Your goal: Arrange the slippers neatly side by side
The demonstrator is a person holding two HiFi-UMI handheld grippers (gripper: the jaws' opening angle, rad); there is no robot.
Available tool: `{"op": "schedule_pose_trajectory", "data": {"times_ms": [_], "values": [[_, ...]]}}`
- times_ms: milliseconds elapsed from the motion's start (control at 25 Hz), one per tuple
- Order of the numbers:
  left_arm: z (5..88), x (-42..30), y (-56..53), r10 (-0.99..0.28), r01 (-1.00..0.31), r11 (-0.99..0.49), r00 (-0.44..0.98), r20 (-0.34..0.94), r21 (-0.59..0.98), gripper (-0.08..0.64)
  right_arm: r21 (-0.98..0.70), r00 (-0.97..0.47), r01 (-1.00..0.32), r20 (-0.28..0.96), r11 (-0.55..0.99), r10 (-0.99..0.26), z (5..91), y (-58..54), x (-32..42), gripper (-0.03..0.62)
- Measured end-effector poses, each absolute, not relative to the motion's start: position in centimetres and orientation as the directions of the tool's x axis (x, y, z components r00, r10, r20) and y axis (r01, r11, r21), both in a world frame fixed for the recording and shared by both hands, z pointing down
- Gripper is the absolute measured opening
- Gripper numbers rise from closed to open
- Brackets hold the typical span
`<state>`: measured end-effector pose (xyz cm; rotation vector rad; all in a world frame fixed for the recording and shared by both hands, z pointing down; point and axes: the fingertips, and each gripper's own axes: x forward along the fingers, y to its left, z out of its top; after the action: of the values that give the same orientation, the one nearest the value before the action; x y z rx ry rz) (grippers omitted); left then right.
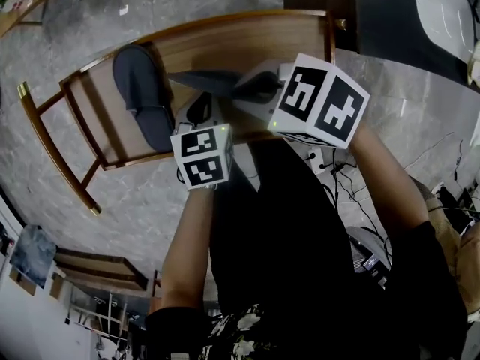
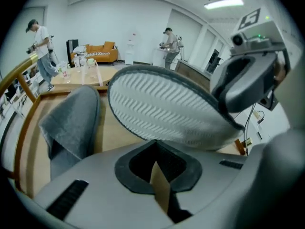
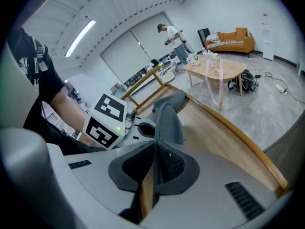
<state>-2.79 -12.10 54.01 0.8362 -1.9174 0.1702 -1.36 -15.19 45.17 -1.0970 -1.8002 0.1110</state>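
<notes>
A grey slipper (image 1: pixel 142 96) lies flat on the left part of the wooden slatted rack (image 1: pixel 247 28). The second grey slipper (image 1: pixel 214 81) is lifted on edge over the rack's middle, its white ribbed sole (image 2: pixel 167 116) facing my left gripper. My right gripper (image 1: pixel 255 88) is shut on that slipper's edge, and the grey fabric (image 3: pixel 169 120) rises straight out of the pinched pads (image 3: pixel 155 149). My left gripper (image 2: pixel 155 161) is shut with nothing in it, just below the lifted slipper and right of the lying one (image 2: pixel 71 123).
The rack has a raised wooden rim (image 3: pixel 238 137) and stands on a marble floor (image 1: pixel 142 201). Cables and a power strip (image 1: pixel 330 167) lie on the floor to the right. Far behind are a round table (image 3: pixel 214 70), an orange sofa (image 3: pixel 233 39) and people.
</notes>
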Motion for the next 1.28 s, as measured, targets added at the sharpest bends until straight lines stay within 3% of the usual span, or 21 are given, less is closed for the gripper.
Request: {"op": "schedule_pose_trajectory", "data": {"times_ms": [360,800,1280], "values": [[53.7,-5.3,-15.4,-0.535,-0.783,0.607,-0.276,0.798,0.136,0.002,-0.614,-0.261,0.459,0.598,0.642,0.758,45.6,-15.3,-0.5,0.013],[52.5,-4.8,-19.4,-0.666,-0.886,0.444,-0.227,0.71,0.133,0.002,-0.717,-0.409,0.259,0.525,0.647,0.746,46.4,-17.3,-0.4,0.006],[50.7,-5.0,-16.0,-0.634,-0.793,0.571,-0.265,0.726,0.21,0.002,-0.756,-0.519,0.077,0.526,0.65,0.674,49.5,-17.7,-1.5,-0.002]]}}
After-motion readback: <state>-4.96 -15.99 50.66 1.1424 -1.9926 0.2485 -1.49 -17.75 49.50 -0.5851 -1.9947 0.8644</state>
